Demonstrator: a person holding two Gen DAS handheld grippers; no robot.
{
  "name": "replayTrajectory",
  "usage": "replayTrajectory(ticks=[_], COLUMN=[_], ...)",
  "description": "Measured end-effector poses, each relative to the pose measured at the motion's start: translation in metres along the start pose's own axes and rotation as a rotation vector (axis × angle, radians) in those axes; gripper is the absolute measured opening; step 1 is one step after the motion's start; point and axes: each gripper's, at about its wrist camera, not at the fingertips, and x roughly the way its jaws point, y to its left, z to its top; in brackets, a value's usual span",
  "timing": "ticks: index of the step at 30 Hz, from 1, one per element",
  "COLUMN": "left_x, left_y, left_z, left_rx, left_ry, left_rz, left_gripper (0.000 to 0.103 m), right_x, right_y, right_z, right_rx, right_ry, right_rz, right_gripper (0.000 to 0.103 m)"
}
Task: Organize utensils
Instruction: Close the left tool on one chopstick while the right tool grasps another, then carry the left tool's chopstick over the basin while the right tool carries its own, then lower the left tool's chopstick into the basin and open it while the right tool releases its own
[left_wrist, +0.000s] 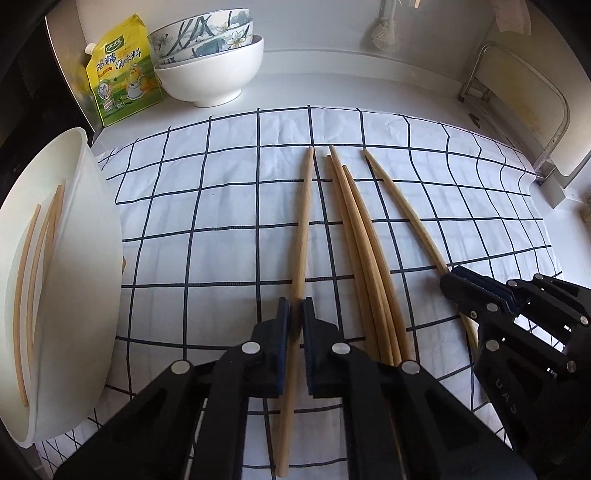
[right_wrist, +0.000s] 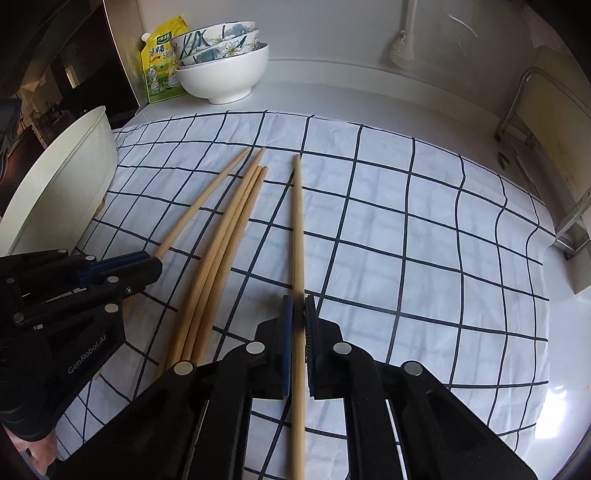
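Several wooden chopsticks lie on a white checked cloth. My left gripper is shut on the leftmost chopstick; it also shows in the right wrist view, on that chopstick. My right gripper is shut on the rightmost chopstick; it shows in the left wrist view on that chopstick. Three chopsticks lie bunched between them. A white container at the left holds several chopsticks.
Stacked bowls and a yellow-green seasoning pouch stand at the back left. A metal rack stands at the right. A brush hangs on the back wall. The cloth's right part is bare.
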Motion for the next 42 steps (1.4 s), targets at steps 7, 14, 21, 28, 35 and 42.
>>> replayTrajectory(ticks=[7, 14, 21, 28, 35, 42], left_x=[-0.017, -0.065, -0.114, -0.123, -0.105, -0.077], left_y=[0.005, 0.026, 0.102, 0.203, 0.273, 0.291], left_z=[-0.003, 0.008, 0.016, 0.000, -0.011, -0.018], left_rx=[-0.005, -0.032, -0.133, -0.256, -0.315, -0.310], left_ry=[0.001, -0.067, -0.160, -0.160, -0.116, -0.056], left_rz=[-0.055, -0.089, -0.046, 0.061, 0.103, 0.076], left_gripper=[0.007, 0.008, 0.008, 0.008, 0.008, 0.008], right_x=[-0.015, -0.063, -0.096, -0.080, -0.032, 0.012], right_y=[-0.008, 0.006, 0.064, 0.167, 0.252, 0.279], right_z=[-0.004, 0.012, 0.061, 0.103, 0.127, 0.121], right_rx=[0.088, 0.128, 0.069, -0.087, -0.158, -0.151], right_ry=[-0.001, -0.069, -0.154, -0.147, -0.025, 0.085], right_rz=[0.049, 0.092, 0.174, 0.268, 0.331, 0.291], right_gripper=[0.006, 0.006, 0.006, 0.006, 0.006, 0.006])
